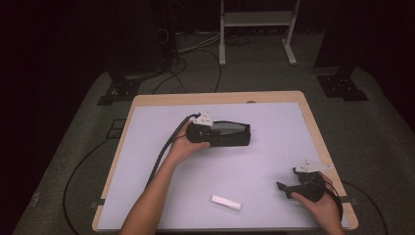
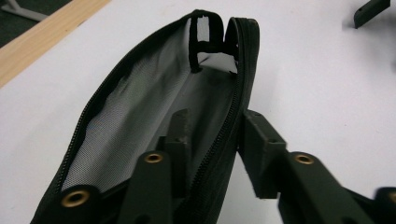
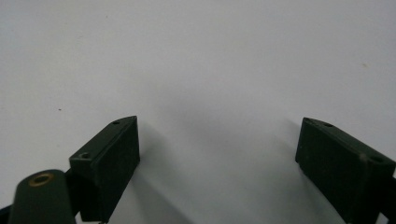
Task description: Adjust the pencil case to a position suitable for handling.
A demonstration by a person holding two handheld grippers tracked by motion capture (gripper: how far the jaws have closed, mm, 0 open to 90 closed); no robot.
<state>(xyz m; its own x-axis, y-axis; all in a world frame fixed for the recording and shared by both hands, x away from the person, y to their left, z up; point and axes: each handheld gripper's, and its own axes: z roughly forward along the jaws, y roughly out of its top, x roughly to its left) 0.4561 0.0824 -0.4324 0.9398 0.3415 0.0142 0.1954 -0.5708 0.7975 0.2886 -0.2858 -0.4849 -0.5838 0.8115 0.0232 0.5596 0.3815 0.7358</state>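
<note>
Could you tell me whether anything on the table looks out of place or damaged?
Nothing stands out. The left gripper pinches one zipper edge of the open black pouch, the white stick lies flat, and the right gripper is open.

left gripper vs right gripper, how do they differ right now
The left gripper is shut on one zippered side of the open black pouch, one jaw inside it; the right gripper is open, with bare table between its jaws. The left gripper sits mid-table at the pouch; the right gripper sits near the table's right front corner, beside the small white stick. Both have black jaws and are hand-held.
</note>
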